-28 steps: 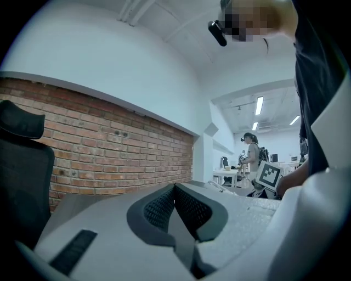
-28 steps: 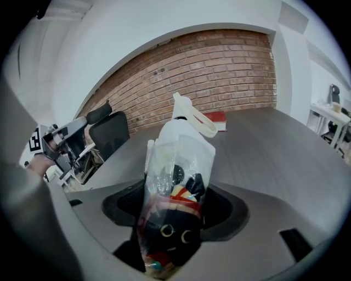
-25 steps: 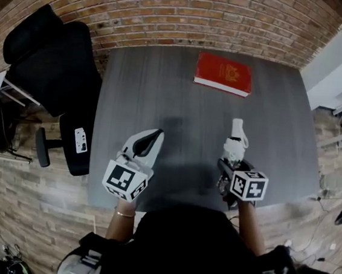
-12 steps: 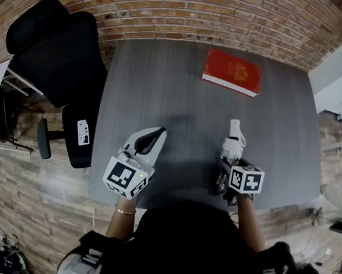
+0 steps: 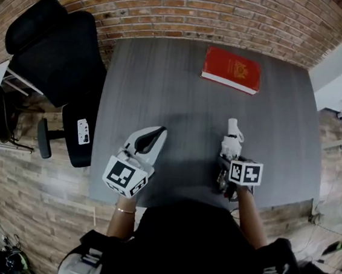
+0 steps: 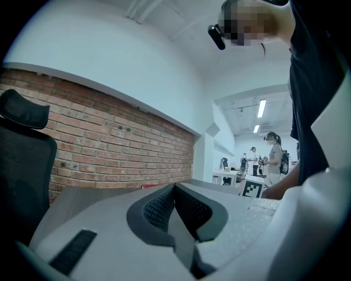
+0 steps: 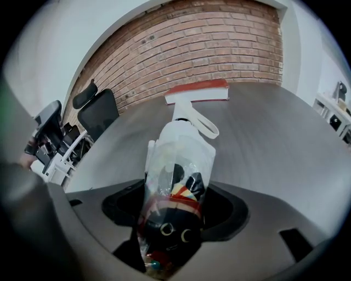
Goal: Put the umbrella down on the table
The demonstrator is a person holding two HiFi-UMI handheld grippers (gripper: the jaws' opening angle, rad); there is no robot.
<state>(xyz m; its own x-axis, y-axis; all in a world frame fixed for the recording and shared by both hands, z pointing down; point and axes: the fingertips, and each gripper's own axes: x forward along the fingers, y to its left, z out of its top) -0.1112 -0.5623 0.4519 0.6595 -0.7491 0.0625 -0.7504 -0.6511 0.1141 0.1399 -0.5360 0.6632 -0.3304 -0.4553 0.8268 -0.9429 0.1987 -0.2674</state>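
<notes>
A folded umbrella (image 7: 175, 181) in a clear plastic sleeve, white at its far end with a strap loop and black with a cartoon face near me, is clamped between the jaws of my right gripper (image 7: 174, 219). In the head view the umbrella (image 5: 232, 141) points away from me over the dark grey table (image 5: 163, 96), with the right gripper (image 5: 229, 164) behind it near the front edge. My left gripper (image 5: 148, 142) hovers over the table's front left, its jaws shut with nothing between them (image 6: 176, 206).
A red book (image 5: 232, 69) lies at the table's far right, also ahead of the umbrella (image 7: 198, 91). A black office chair (image 5: 51, 60) stands left of the table. A brick wall runs behind. People stand far off in the left gripper view.
Almost nothing has moved. The right gripper with the umbrella has shifted slightly toward the table's near edge; the left gripper stays in place.
</notes>
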